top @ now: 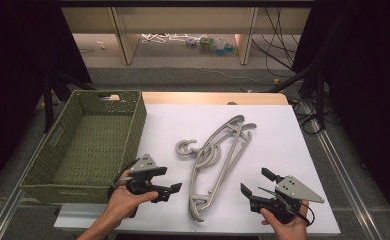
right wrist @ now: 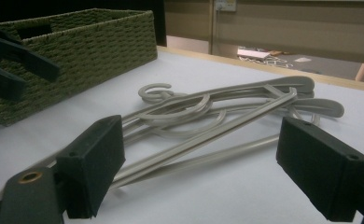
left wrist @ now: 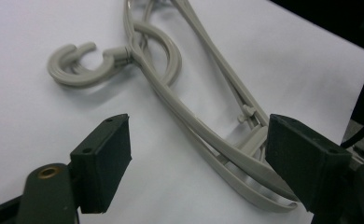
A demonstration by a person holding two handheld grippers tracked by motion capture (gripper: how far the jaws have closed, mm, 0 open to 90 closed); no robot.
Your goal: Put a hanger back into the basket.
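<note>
Both grippers stand wide open and hold nothing: the left gripper (top: 169,181), in the person's left hand (top: 124,199) just in front of the near right corner of the olive-green woven basket (top: 42,159), aims its jaws rightward at the stack of pale grey plastic clothes hangers (top: 218,160), while the right gripper (top: 255,184), held in the right hand (top: 285,222) at the near right of the white table top (top: 283,145), aims leftward at the same stack. These hangers lie flat on the table between the two grippers, apart from both, their curved ends near the front edge and their far ends pointing away toward the back; one open hook (top: 185,147) sticks out on the basket side. In the left gripper view the hook (left wrist: 80,65) and the thin curved arms (left wrist: 203,135) look like hard moulded plastic, so I judge them light, stiff and smooth, likely to slide on the table rather than bend, and prone to tangle with one another since they overlap. How many hangers are stacked I cannot tell for sure; at least two. In the right gripper view the long straight bars (right wrist: 208,140) lie low on the surface, leaving little room beneath for a jaw. A sound hold would be across a curved arm close to the neck below the hook, where the plastic is thickest and the load would hang balanced; pinching one thin bar far out would probably let the hanger swing or twist in the pads
</note>
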